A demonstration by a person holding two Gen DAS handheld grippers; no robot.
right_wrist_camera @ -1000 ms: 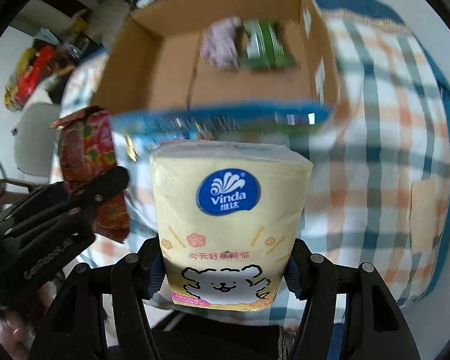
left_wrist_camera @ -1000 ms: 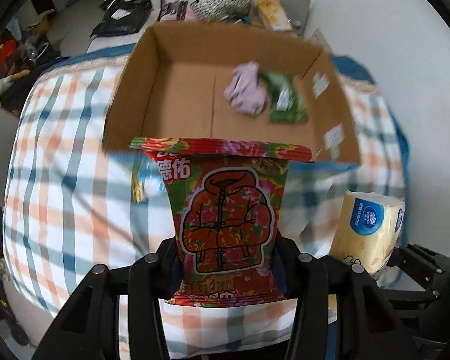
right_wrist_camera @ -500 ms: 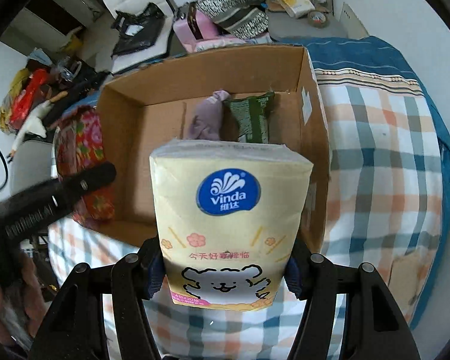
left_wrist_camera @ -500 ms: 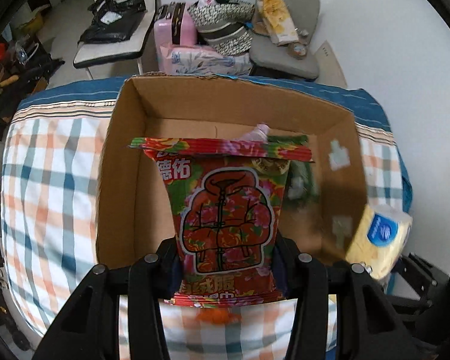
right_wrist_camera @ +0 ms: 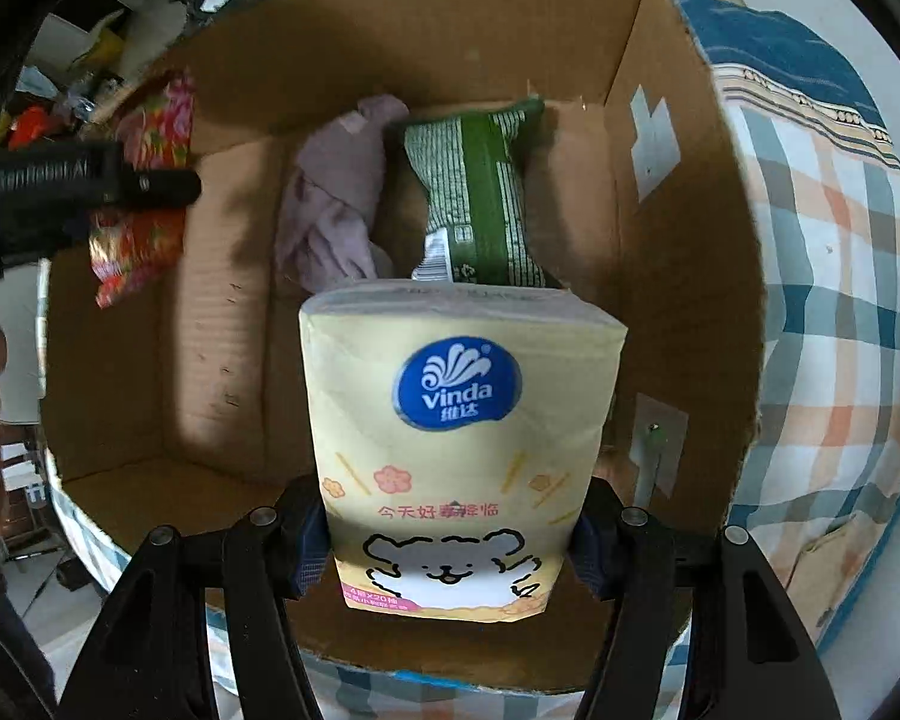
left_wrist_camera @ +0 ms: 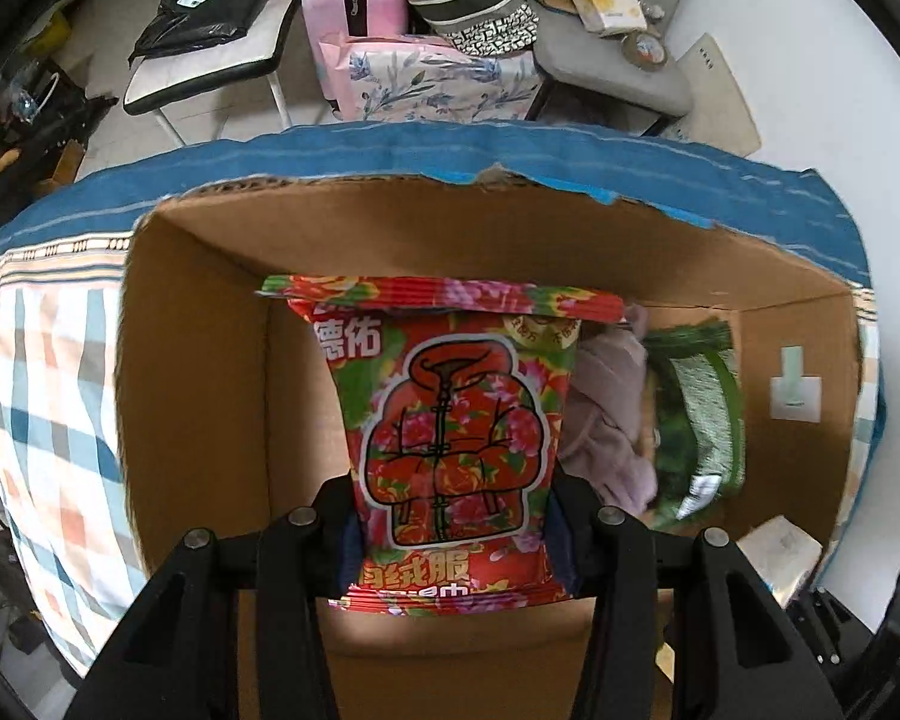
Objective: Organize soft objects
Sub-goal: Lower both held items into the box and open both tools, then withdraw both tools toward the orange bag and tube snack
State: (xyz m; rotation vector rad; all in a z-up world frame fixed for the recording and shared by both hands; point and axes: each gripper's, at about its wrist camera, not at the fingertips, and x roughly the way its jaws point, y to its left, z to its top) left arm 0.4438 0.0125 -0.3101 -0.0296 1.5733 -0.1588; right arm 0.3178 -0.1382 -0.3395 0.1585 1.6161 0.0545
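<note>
The left hand-held gripper (left_wrist_camera: 450, 540) is clenching the red floral packet (left_wrist_camera: 450, 432) over the cardboard box's (left_wrist_camera: 198, 396) bare left half. The right hand-held gripper (right_wrist_camera: 450, 546) is gripping the tissue pack (right_wrist_camera: 459, 444) near the lilac cloth (right_wrist_camera: 336, 198) and green packet (right_wrist_camera: 480, 192).

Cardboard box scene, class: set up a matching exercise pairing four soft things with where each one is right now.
Things:
1. red floral packet
2. yellow tissue pack
3. lilac cloth
4. green packet

Places:
A. lying in the cardboard box, nearest its right wall
B. held by the right gripper
C. held by the left gripper
D. lying in the box, left of the green one

Pairs: 1-C, 2-B, 3-D, 4-A
</note>
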